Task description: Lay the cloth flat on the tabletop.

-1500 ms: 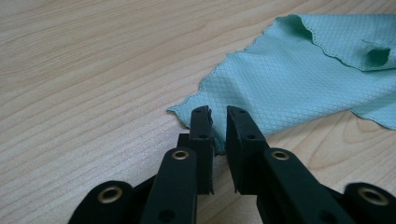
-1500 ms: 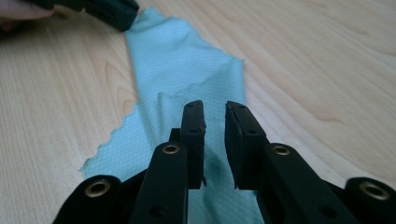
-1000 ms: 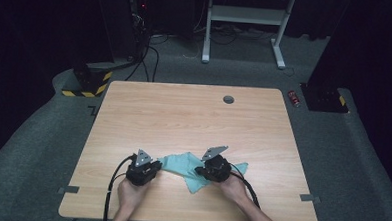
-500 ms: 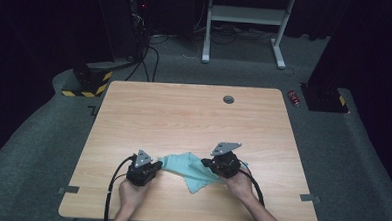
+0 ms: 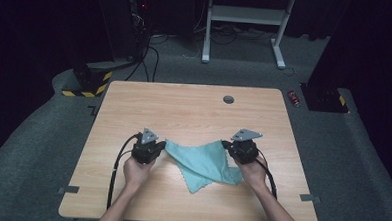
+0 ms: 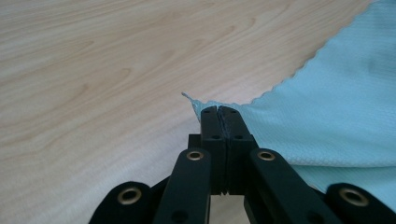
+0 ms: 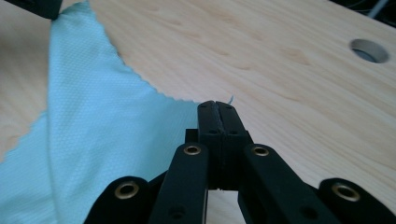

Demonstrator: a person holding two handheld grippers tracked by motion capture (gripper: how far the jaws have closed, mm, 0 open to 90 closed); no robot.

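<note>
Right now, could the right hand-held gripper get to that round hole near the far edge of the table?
Probably yes. The tabletop between the right hand-held gripper and the hole is bare wood, so nothing blocks it. But it is shut on a corner of the cloth, which would drag along.

A light wooden table [image 5: 194, 108] with a round cable hole [image 5: 228, 99] is standing on grey carpet [image 5: 42, 149]. A white desk frame [image 5: 245, 27] is standing behind, in dark surroundings.
</note>
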